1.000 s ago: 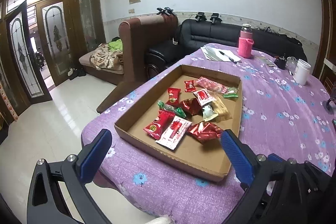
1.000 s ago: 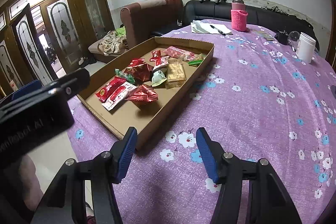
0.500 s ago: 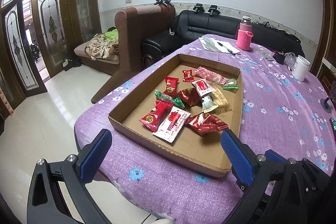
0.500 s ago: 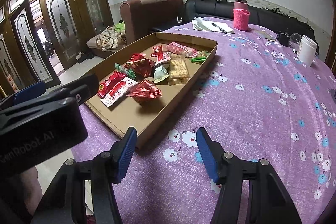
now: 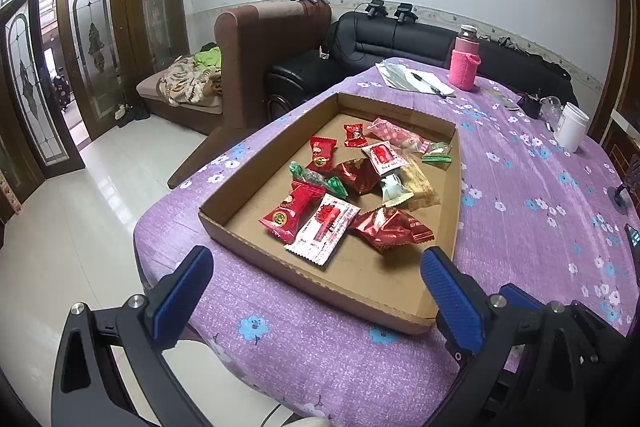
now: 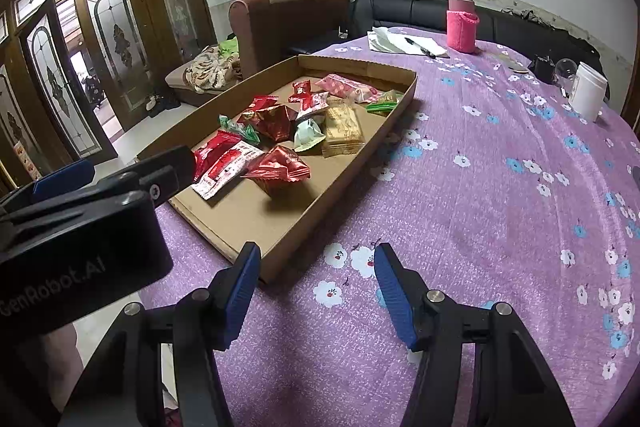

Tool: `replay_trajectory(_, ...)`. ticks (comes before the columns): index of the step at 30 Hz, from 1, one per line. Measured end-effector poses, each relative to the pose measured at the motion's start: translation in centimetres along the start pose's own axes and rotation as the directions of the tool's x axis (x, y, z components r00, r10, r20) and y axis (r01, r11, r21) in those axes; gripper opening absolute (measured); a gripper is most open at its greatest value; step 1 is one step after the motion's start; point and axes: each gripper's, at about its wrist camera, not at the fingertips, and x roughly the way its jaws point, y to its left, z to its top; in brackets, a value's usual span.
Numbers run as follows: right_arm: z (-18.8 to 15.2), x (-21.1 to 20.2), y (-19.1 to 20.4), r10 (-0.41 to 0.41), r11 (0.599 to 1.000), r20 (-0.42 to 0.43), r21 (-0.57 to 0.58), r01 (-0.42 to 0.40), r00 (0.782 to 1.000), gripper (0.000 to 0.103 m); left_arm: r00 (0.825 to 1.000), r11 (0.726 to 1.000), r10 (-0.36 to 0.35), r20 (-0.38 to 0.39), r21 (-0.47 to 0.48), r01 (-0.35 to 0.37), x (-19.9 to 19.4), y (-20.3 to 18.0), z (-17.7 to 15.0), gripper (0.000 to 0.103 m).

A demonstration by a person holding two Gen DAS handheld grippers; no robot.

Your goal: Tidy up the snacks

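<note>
A shallow cardboard tray (image 5: 256, 163) (image 6: 348, 179) lies on the purple flowered tablecloth (image 5: 520, 211) (image 6: 500, 187). It holds several wrapped snacks: red packets (image 5: 292, 213) (image 6: 280, 165), a white-and-red packet (image 5: 324, 227), a green one (image 5: 316, 181), a pink one (image 5: 392, 135) and a tan biscuit pack (image 6: 342, 127). My left gripper (image 5: 316, 279) is open and empty, just short of the tray's near edge. My right gripper (image 6: 316, 267) is open and empty above the cloth at the tray's near right corner. The left gripper's black body (image 6: 80, 235) shows at left in the right wrist view.
At the table's far end stand a pink-sleeved bottle (image 5: 464, 61) (image 6: 462, 27), papers with a pen (image 5: 416, 81), a white cup (image 5: 572, 127) (image 6: 588, 95) and small dark items. Beyond are a brown armchair (image 5: 272, 39), a black sofa (image 5: 392, 39) and tiled floor (image 5: 80, 207) at left.
Both grippers have risen and tilted a little, so the tray sits slightly farther and lower in view. Both stay open. The snacks have not moved.
</note>
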Motion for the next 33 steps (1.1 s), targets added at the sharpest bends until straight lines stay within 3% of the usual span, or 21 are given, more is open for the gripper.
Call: replay_trajectory(33,0.21,0.12,-0.43,0.011,1.000,0.001,-0.002,-0.011,1.000,0.063,1.000,1.000,0.011,-0.001,0.017,-0.011,0.20,-0.41,0.43,0.103)
